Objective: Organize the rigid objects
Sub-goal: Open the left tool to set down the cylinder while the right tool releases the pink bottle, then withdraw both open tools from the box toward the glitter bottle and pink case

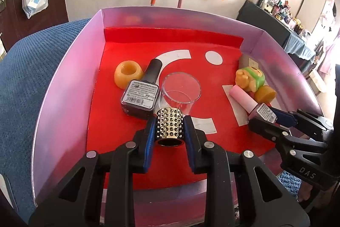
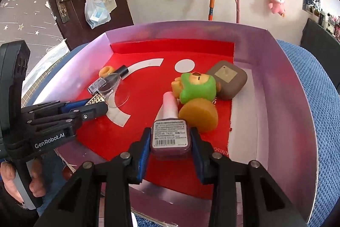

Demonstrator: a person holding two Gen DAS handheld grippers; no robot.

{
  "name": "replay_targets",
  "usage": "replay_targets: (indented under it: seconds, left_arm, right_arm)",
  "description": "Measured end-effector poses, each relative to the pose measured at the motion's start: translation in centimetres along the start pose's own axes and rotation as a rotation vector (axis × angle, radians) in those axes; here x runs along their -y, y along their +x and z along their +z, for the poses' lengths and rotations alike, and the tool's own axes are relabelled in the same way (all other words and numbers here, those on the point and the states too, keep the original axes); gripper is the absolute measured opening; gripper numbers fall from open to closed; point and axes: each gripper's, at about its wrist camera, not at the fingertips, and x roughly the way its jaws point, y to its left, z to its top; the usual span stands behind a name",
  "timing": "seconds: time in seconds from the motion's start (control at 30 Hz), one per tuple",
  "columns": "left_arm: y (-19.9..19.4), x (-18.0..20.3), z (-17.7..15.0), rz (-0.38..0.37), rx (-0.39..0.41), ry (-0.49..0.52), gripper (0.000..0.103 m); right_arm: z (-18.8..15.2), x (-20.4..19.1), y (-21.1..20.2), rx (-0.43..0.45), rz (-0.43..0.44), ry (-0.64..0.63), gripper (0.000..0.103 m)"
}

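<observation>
Left wrist view: left gripper (image 1: 170, 120) clenched on gold studded tube (image 1: 169, 123), pads on both sides, tube lying over red floor of box (image 1: 70, 86). Just past tube, clear cup (image 1: 180, 93) on its side, mouth toward cam. Left of cup, dark bottle (image 1: 141, 97) lying down w/ black cap pointing away; base label w/ barcode + tiny print, too small to read. Amber ring (image 1: 128, 74) beside the cap. At right, right gripper (image 1: 262, 118) grasping pink bottle (image 1: 247, 99) by its labelled base; "DAS" readable on gripper body. Green toy (image 1: 250, 78) + amber dome (image 1: 264, 94) touching behind pink bottle. Wall behind: pink plush x2, green bag w/ partial "ECO".

Right wrist view: right gripper (image 2: 171, 137) clamped on pink bottle (image 2: 170, 135), pads on both sides of base; base label w/ barcode, text too fine to read; pale cap pointing away. Amber dome (image 2: 198, 115) touching bottle's right side, green toy (image 2: 196, 87) lying just behind, brown pod (image 2: 228, 80) w/ tan square label next to toy. Red floor edge shows mirrored letters, approx. "OSINI". Left gripper (image 2: 96, 104) at left, shut on studded tube (image 2: 95, 100); "GenRobot.AI" printed on body; hand (image 2: 12, 180) on its handle. Cup (image 2: 115, 88), dark bottle (image 2: 104, 82), ring (image 2: 105, 70) clustered beyond it. Box (image 2: 282, 112) sitting on blue knit cloth (image 2: 325, 112).
</observation>
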Motion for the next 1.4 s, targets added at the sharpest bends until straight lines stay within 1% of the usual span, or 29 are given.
replay_targets:
  seconds: [0.17, 0.33, 0.47, 0.53, 0.67, 0.77, 0.83, 0.87, 0.9, 0.93, 0.97, 1.0, 1.1, 1.13, 1.2, 1.23, 1.27, 1.3, 1.33, 1.37, 1.4]
  left_arm:
    - [-0.2, 0.0, 0.1, 0.006, -0.005, 0.003, 0.024]
    - [-0.3, 0.2, 0.0, 0.028, -0.007, 0.009, 0.025]
    - [-0.7, 0.2, -0.2, 0.034, 0.002, 0.007, 0.025]
    - [-1.0, 0.3, -0.2, 0.03, 0.009, 0.008, 0.025]
    - [-1.4, 0.4, -0.5, 0.035, 0.007, 0.008, 0.025]
    - [-1.8, 0.4, -0.7, 0.036, 0.01, 0.003, 0.026]
    - [-1.9, 0.5, -0.8, 0.036, 0.013, 0.0, 0.028]
    - [-2.1, 0.5, -0.9, 0.038, 0.016, 0.0, 0.038]
    - [-2.2, 0.5, -0.9, 0.039, 0.019, 0.001, 0.065]
    - [-2.5, 0.6, -1.0, 0.029, 0.027, 0.0, 0.073]
    - [-2.7, 0.7, -1.1, 0.004, 0.034, 0.001, 0.073]
    - [-3.0, 0.9, -1.2, -0.006, 0.039, 0.004, 0.073]
    - [-3.6, 1.6, -1.4, 0.046, 0.058, 0.041, 0.073]
    - [-3.8, 1.7, -1.5, 0.046, 0.06, 0.044, 0.073]
    - [-4.2, 1.6, -1.5, 0.033, 0.064, 0.037, 0.073]
    - [-4.4, 1.6, -1.6, 0.031, 0.068, 0.033, 0.074]
    - [-4.7, 1.6, -1.6, 0.03, 0.074, 0.03, 0.077]
    - [-5.0, 1.5, -1.6, 0.031, 0.081, 0.027, 0.085]
    - [-5.3, 1.5, -1.6, 0.034, 0.089, 0.024, 0.089]
    - [-5.6, 1.4, -1.7, 0.037, 0.098, 0.022, 0.094]
    - [-5.9, 1.4, -1.7, 0.04, 0.105, 0.02, 0.095]
  right_arm:
    - [0.0, 0.0, -0.1, 0.002, 0.013, 0.004, 0.039]
    - [-0.2, -0.1, -0.5, 0.007, 0.019, 0.006, 0.039]
    - [-0.4, -0.2, -0.8, 0.01, 0.025, 0.007, 0.039]
    - [-0.6, -0.3, -1.2, 0.016, 0.028, 0.006, 0.04]
    - [-0.7, -0.3, -2.3, 0.047, 0.028, 0.006, 0.047]
    - [-0.8, -0.2, -3.1, 0.061, 0.029, 0.009, 0.047]
    - [-0.9, -0.2, -3.5, 0.068, 0.03, 0.009, 0.048]
    - [-0.9, -0.2, -3.7, 0.072, 0.03, 0.008, 0.05]
    - [-1.1, -0.3, -4.0, 0.075, 0.032, 0.008, 0.054]
    - [-1.1, -0.3, -4.2, 0.078, 0.033, 0.008, 0.055]
    - [-1.3, -0.4, -4.5, 0.084, 0.035, 0.007, 0.056]
    - [-1.4, -0.4, -4.7, 0.087, 0.034, 0.006, 0.056]
    - [-1.7, -0.5, -5.8, 0.107, 0.039, 0.007, 0.058]
    - [-1.8, -0.5, -6.3, 0.117, 0.038, 0.006, 0.059]
    - [-2.0, -0.6, -7.0, 0.133, 0.034, 0.001, 0.067]
    - [-2.1, -0.7, -7.4, 0.142, 0.032, -0.004, 0.068]
    - [-2.1, -0.8, -7.7, 0.147, 0.032, -0.008, 0.069]
    - [-2.2, -0.9, -8.0, 0.153, 0.033, -0.012, 0.07]
    - [-2.3, -1.0, -8.2, 0.158, 0.035, -0.015, 0.071]
    - [-2.3, -1.1, -8.4, 0.161, 0.036, -0.018, 0.074]
    - [-2.4, -1.2, -8.6, 0.167, 0.036, -0.022, 0.079]
